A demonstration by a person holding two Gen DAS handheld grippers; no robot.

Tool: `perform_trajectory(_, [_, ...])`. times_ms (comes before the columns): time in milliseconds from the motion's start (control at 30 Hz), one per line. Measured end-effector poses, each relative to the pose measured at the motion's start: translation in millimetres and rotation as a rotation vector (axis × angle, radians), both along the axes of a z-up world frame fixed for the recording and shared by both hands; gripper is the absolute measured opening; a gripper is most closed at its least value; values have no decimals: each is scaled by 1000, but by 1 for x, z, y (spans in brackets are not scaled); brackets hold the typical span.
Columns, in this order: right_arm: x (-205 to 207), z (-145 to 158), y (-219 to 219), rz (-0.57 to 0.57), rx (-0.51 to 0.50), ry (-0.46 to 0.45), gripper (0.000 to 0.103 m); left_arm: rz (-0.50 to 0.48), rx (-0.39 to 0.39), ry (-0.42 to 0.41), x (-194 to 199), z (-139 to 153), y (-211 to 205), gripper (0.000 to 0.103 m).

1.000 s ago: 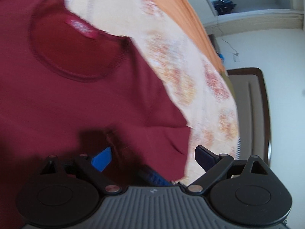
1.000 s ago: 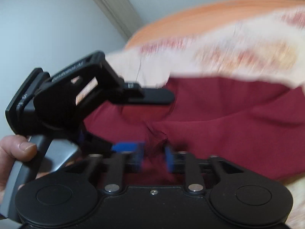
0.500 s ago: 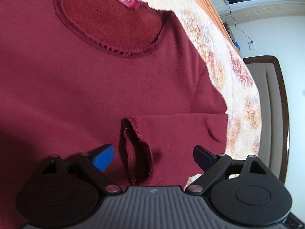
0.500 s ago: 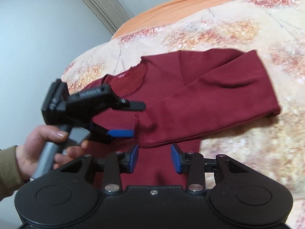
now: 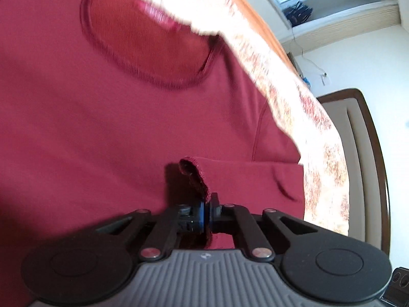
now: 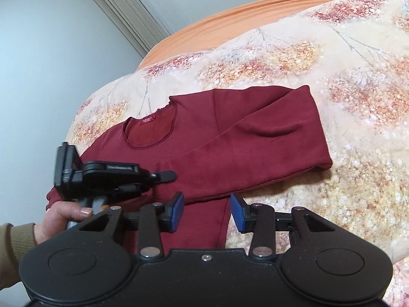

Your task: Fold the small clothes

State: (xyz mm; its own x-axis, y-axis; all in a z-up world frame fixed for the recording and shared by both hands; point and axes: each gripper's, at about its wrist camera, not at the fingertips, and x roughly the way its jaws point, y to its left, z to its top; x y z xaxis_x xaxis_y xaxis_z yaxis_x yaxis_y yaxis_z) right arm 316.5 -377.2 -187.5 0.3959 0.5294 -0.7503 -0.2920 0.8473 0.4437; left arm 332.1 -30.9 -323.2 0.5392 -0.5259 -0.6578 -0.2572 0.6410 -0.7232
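Observation:
A dark red long-sleeved top [image 6: 242,148] lies flat on the bed, neckline [image 6: 150,130] toward the far side. One sleeve [image 6: 281,138] is folded across the chest. In the left wrist view the top [image 5: 102,153] fills the frame, and my left gripper [image 5: 206,204] is shut on the frilled cuff [image 5: 196,179] of the other sleeve, which lies folded over the body. From the right wrist view, the left gripper [image 6: 168,176] rests low on the top's left side, held by a hand [image 6: 66,215]. My right gripper [image 6: 207,211] hovers open over the lower part of the top, gripping nothing.
The bed has a cream cover with orange flower prints [image 6: 332,64] and an orange sheet [image 6: 230,18] beyond it. A brown-framed padded headboard or chair [image 5: 363,153] stands past the bed's edge, under a window sill [image 5: 345,12]. A pale wall [image 6: 51,64] rises at the left.
My left gripper dropped onto the sleeve cuff and shut on it; it stood wide open before. The right gripper pulled back from the top, and its jaws stand slightly wider.

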Motion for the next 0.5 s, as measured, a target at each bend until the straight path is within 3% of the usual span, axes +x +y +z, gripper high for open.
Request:
perform_trajectory(133, [3, 6, 1, -5, -1, -18, 43, 89, 11, -131, -3, 47, 44, 2])
perform_trajectory(233, [7, 9, 3, -12, 6, -31, 43, 166, 102, -190, -9, 84, 98, 2])
perform_trajectory(300, [11, 9, 5, -17, 14, -35, 43, 186, 218, -140, -10, 90, 134, 2])
perform_trajectory(367, [17, 6, 7, -24, 16, -41, 43, 199, 327, -27, -10, 81, 164, 2])
perform_trajectory(500, [44, -7, 9, -80, 50, -32, 43, 188, 401, 83, -14, 68, 189, 2])
